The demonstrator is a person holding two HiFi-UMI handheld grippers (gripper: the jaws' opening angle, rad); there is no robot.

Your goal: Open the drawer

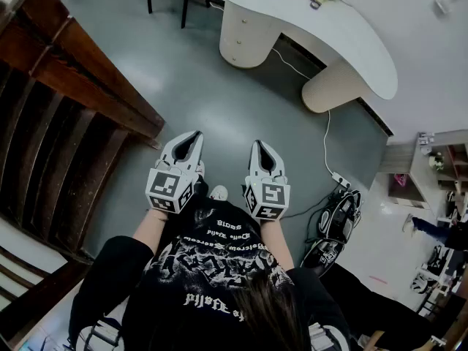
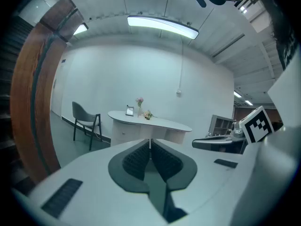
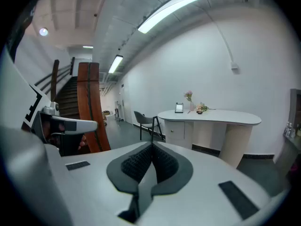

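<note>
Glossy wooden staircase (image 1: 80, 79), smooth matt desk (image 1: 351, 39)

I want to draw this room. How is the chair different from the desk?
The chair is grey with thin dark legs; the desk is white on thick rounded supports. The desk carries flowers and a small frame; the chair's seat looks bare. The desk is much wider than the chair. Both stand on the grey floor by the white wall.

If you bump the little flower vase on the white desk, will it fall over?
Probably yes: the vase looks tall and narrow, with flowers standing above it. The white desk looks smooth, so it might slide first. It's too small here to tell if it's glass.
</note>
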